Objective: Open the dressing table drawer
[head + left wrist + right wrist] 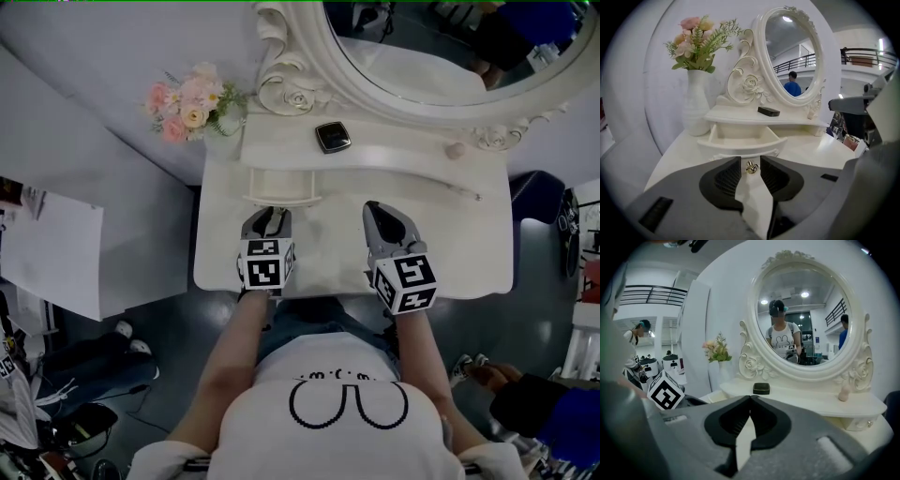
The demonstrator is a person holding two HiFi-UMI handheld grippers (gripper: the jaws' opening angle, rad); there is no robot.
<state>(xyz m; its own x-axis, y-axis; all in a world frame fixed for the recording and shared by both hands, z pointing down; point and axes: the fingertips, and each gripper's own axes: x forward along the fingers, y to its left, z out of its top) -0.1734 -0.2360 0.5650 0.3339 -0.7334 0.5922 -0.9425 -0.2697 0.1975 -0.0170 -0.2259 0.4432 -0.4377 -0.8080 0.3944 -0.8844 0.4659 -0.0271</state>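
Observation:
The white dressing table (469, 253) has a small curved drawer (281, 187) under its left shelf, and the drawer (745, 139) stands pulled out with its inside bare. Its small gold knob (751, 167) sits between the pads of my left gripper (750, 161), with a thin gap on each side, so the jaws are open around it. From above, the left gripper (272, 217) points at the drawer front. My right gripper (377, 208) hovers over the tabletop to the right, its tips (750, 398) shut together on nothing.
A white vase of pink flowers (192, 108) stands at the table's back left. A small black box (333, 137) lies on the shelf below the oval mirror (450, 47). A small pinkish object (455, 150) sits at the shelf's right. A second closed drawer (858, 420) is at the right.

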